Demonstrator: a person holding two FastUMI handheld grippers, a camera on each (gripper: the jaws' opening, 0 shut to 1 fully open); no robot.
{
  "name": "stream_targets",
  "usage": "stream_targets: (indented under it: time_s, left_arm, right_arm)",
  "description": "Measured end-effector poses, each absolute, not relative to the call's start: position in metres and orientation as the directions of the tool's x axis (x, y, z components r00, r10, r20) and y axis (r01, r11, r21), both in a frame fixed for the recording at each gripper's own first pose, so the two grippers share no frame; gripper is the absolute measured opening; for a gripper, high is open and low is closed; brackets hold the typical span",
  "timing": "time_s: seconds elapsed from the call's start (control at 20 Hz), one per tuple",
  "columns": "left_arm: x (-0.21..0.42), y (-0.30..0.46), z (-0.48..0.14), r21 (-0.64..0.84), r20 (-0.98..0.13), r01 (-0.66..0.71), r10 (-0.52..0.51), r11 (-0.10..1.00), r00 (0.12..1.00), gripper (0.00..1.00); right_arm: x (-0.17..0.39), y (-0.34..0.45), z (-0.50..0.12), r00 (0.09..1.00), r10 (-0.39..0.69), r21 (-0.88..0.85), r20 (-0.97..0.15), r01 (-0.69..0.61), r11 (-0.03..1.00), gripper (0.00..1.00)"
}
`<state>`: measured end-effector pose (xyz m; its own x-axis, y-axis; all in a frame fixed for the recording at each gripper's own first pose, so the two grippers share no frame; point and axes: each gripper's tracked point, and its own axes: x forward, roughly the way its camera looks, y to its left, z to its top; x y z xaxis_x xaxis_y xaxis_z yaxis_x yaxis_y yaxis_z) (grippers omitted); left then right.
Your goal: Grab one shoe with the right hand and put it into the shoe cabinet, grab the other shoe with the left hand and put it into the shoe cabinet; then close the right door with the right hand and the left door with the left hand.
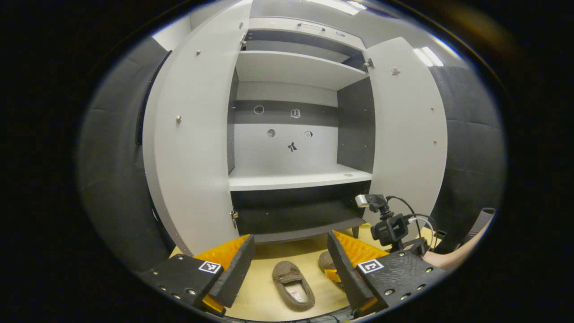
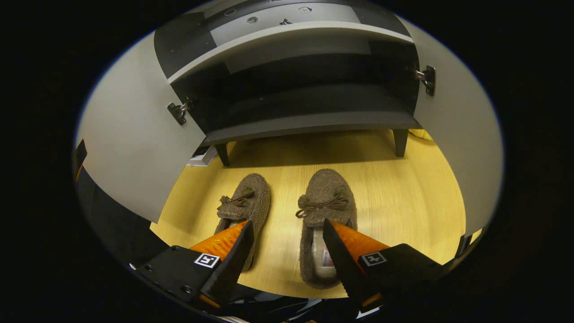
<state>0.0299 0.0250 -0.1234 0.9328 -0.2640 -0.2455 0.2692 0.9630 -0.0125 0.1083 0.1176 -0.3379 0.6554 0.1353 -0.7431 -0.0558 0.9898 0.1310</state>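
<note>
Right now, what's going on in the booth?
A person holds a hand-held gripper in each hand in front of an open shoe cabinet; both doors stand wide. Two brown slippers sit side by side on the floor in front of it, toes toward the cabinet. The right hand-held gripper is open and low over the right slipper, not gripping yet. The left hand-held gripper is open and farther back; the left slipper is untouched. No shoe is visible on the cabinet's shelves.
</note>
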Motion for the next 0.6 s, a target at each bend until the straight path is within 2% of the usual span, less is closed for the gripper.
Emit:
stream_targets:
  time_s: [0.05,0.15,0.2,0.25,0.3,0.35,0.4,0.45,0.5,0.55,0.6]
  left_arm:
    - [0.029,0.023,-0.124,-0.017,-0.248,0.269,-0.264,0.963,0.932,0.94]
    - [0.025,0.022,-0.128,-0.025,-0.256,0.268,-0.266,0.963,0.929,0.93]
    - [0.024,0.021,-0.130,-0.028,-0.262,0.269,-0.267,0.963,0.927,0.93]
    - [0.024,0.022,-0.131,-0.028,-0.268,0.269,-0.267,0.963,0.926,0.94]
    - [0.023,0.022,-0.133,-0.027,-0.273,0.269,-0.266,0.963,0.925,0.94]
    - [0.023,0.023,-0.134,-0.023,-0.276,0.268,-0.264,0.963,0.924,0.99]
    - [0.023,0.024,-0.134,-0.018,-0.277,0.267,-0.261,0.964,0.925,0.94]
    - [0.023,0.025,-0.134,-0.012,-0.276,0.264,-0.257,0.964,0.926,0.93]
    - [0.024,0.025,-0.134,-0.008,-0.275,0.260,-0.252,0.966,0.928,0.93]
    - [0.025,0.026,-0.134,-0.008,-0.274,0.256,-0.248,0.967,0.929,0.98]
    - [0.026,0.025,-0.133,-0.012,-0.273,0.253,-0.247,0.967,0.930,0.93]
  right_arm:
    - [0.109,0.116,-0.346,0.646,0.133,0.127,-0.752,-0.056,0.990,0.99]
    - [0.114,0.113,-0.368,0.623,0.115,0.107,-0.774,-0.050,0.993,0.99]
    - [0.116,0.111,-0.379,0.610,0.105,0.098,-0.785,-0.045,0.994,0.93]
    - [0.119,0.110,-0.388,0.603,0.095,0.088,-0.792,-0.041,0.995,0.98]
    - [0.127,0.111,-0.394,0.616,0.093,0.079,-0.782,-0.050,0.996,0.99]
    - [0.136,0.110,-0.399,0.626,0.078,0.055,-0.776,-0.056,0.997,0.93]
    - [0.143,0.111,-0.404,0.638,0.061,0.033,-0.768,-0.057,0.998,0.96]
    - [0.151,0.109,-0.407,0.650,0.037,0.008,-0.759,-0.047,0.999,0.93]
    - [0.159,0.107,-0.409,0.657,0.007,-0.017,-0.754,-0.030,0.999,0.96]
    - [0.162,0.107,-0.411,0.660,-0.015,-0.040,-0.751,-0.022,0.999,0.92]
    - [0.166,0.102,-0.412,0.661,-0.046,-0.073,-0.749,-0.013,0.997,0.89]
